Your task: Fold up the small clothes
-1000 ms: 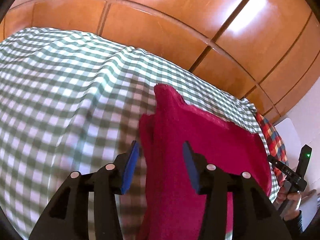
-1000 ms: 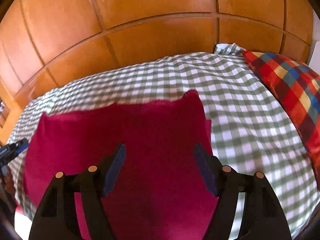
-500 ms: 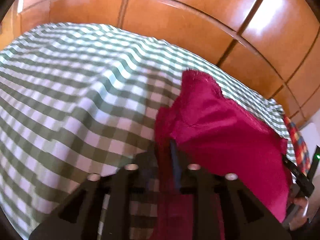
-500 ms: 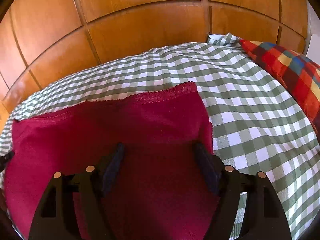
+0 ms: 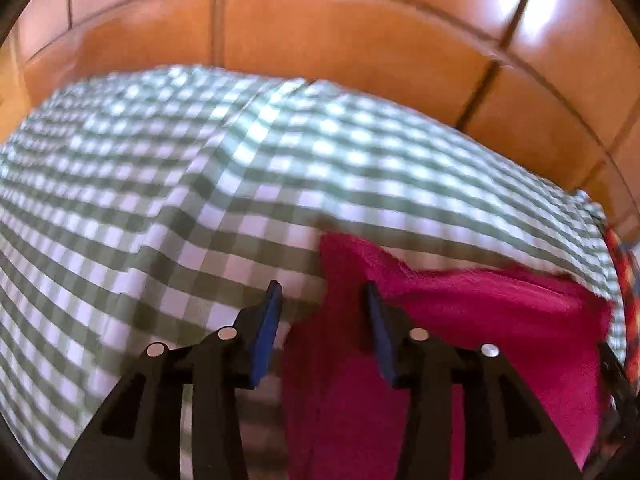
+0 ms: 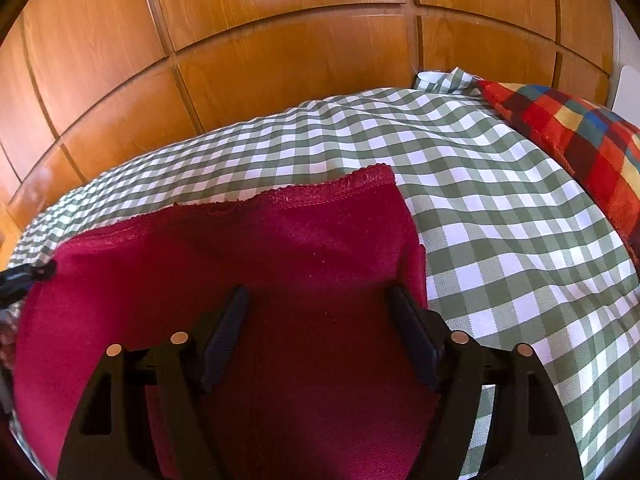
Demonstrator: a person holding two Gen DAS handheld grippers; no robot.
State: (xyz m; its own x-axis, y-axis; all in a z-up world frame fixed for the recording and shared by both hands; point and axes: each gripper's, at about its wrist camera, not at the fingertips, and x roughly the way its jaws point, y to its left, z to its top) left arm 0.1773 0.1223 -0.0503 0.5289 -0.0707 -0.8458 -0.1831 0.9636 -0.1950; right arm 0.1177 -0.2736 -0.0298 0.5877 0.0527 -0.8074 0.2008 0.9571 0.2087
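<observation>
Two claws sit at the bottom of my views, and neither has cloth pinched. My left claw (image 5: 320,300) has its jaws opening in the lower middle of the left wrist view; the left edge of the red cloth (image 5: 480,320) runs up between its blue pads (image 5: 264,332), but the pads are not pressing on it. My right claw (image 6: 318,308) stands wide apart in the lower middle of the right wrist view, both pads over the cloth, gripping nothing.

Just past the claws, the red cloth (image 6: 280,248) lies on the bed, filling the lower left and centre of the right wrist view, its stitched far hem running across the middle of the frame. It looks doubled over, with a second layer peeking out along the right edge. I judge it light, soft and limp, a fuzzy knit that gives the pads good friction and cannot break. It will sag and drag once lifted, so I would pinch corners or the hem, both layers at once, and not the middle.

Beyond it spreads the green checked bedsheet (image 6: 500,240), loose and wrinkled, easy to catch by mistake. A plaid pillow (image 6: 580,140) sits at the upper right, and wooden panelling (image 6: 280,60) closes off the top.
</observation>
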